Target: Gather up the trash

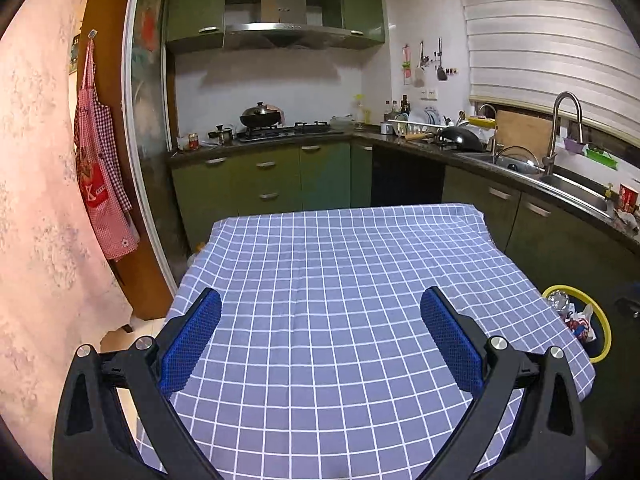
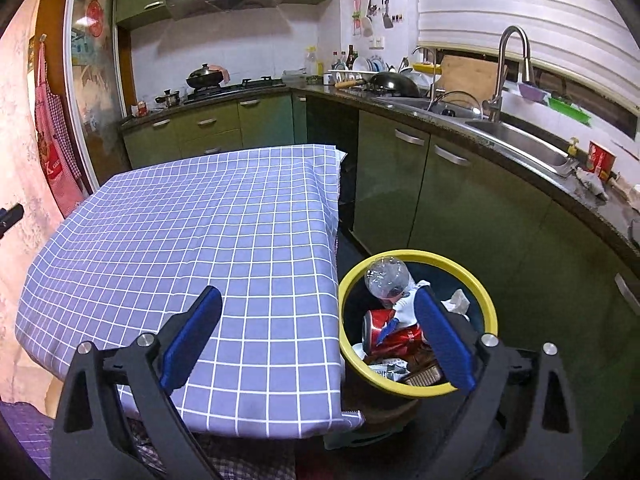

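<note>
A yellow-rimmed trash bin (image 2: 486,296) stands on the floor at the right side of the table (image 2: 180,220), which wears a blue checked cloth. Inside the bin lie a clear plastic bottle (image 2: 386,278), a crushed red can (image 2: 394,332), a crumpled tissue (image 2: 456,300) and other scraps. My right gripper (image 2: 318,300) is open, nothing between its blue pads; its left finger hangs over the table corner, its right finger over the bin. My left gripper (image 1: 320,300) is open and empty above the bare cloth of the table (image 1: 340,272). The bin (image 1: 600,332) shows at the table's right edge.
Green kitchen cabinets (image 2: 460,208) and a dark counter with a steel sink (image 2: 516,136) run close behind the bin. A stove with a lidded wok (image 1: 260,116) is at the back. A red checked apron (image 1: 100,168) hangs on the door at the left.
</note>
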{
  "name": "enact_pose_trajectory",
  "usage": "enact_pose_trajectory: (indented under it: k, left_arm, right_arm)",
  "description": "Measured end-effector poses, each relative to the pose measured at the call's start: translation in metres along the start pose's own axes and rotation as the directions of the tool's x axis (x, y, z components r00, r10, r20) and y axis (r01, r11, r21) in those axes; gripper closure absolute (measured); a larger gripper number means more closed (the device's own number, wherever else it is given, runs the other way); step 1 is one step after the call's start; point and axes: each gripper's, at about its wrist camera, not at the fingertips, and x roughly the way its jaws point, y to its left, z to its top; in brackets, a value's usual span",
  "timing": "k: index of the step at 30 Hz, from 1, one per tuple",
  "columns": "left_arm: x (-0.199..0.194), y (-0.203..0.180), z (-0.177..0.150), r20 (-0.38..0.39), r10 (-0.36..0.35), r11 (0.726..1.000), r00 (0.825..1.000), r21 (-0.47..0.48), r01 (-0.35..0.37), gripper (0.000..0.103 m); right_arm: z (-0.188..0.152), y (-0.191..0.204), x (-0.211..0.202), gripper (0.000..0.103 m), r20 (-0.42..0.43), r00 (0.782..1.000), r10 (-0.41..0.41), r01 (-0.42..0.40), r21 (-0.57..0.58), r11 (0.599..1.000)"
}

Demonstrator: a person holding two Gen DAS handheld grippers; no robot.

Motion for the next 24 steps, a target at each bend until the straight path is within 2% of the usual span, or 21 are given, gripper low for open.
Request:
enact_pose_trajectory:
  k: [7,24]
  left_arm:
    - [0.015,-0.010,-0.018,-0.053,-0.002,1.000,0.999,-0.002,0.002,0.005]
    - [-0.001,-0.009,-0.018,-0.022,0.002,1.000,1.000,0.010,-0.002,0.005]
  right_arm:
    - [0.003,-0.003,-0.006,0.010,0.022,1.000,-0.001,0.000,0.019,1.000]
    - [0.011,-0.007,-0.008,0.010,0.049,0.999,0.011,-0.012,0.028,1.000]
